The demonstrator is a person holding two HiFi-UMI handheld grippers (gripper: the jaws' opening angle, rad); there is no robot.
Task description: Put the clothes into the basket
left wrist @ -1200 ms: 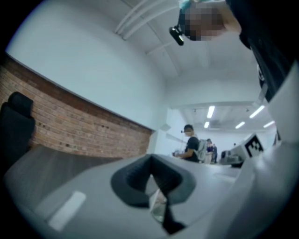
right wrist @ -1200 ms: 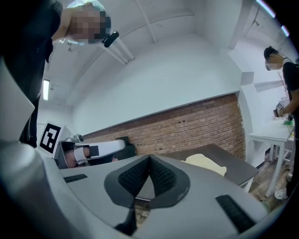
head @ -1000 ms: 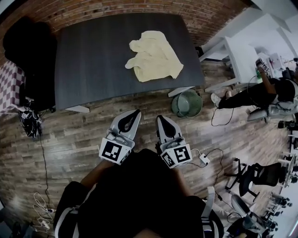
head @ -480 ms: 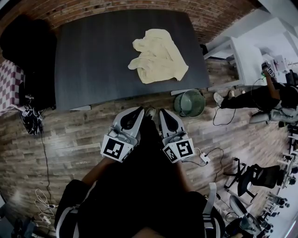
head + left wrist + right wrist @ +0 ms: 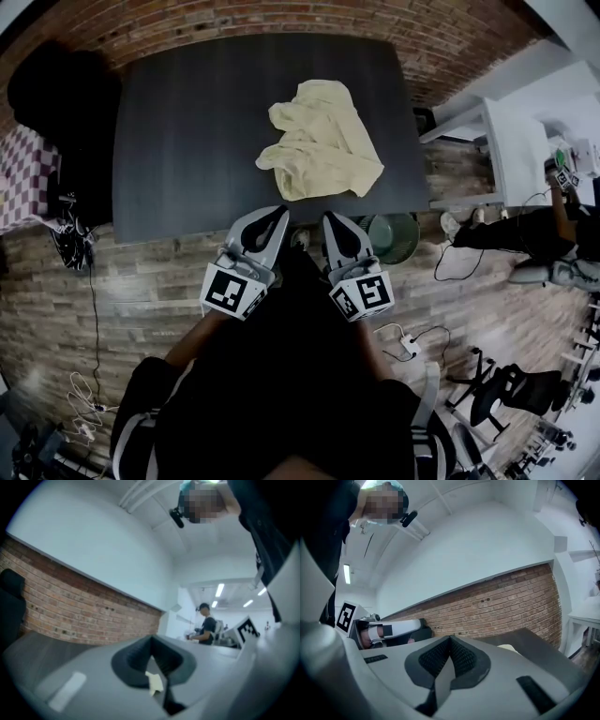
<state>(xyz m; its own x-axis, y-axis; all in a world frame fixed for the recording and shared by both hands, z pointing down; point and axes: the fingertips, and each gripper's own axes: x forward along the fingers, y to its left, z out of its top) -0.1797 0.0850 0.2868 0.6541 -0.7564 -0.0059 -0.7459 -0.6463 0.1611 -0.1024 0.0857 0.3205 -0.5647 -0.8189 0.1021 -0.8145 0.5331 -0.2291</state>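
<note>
Clothes (image 5: pixel 319 141), 1 yellow heap on the dark table (image 5: pixel 178 141), right of centre, your left gripper (image 5: pixel 276 216) and right gripper (image 5: pixel 335 221) side by side at its near edge, both clenched on nothing, green basket (image 5: pixel 401 236) on the floor by the right one.

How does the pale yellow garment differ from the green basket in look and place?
The pale yellow garment lies crumpled on the dark table; the green basket stands on the wooden floor by the table's near right corner. The garment shows whole; the basket is partly hidden behind the right gripper.
</note>
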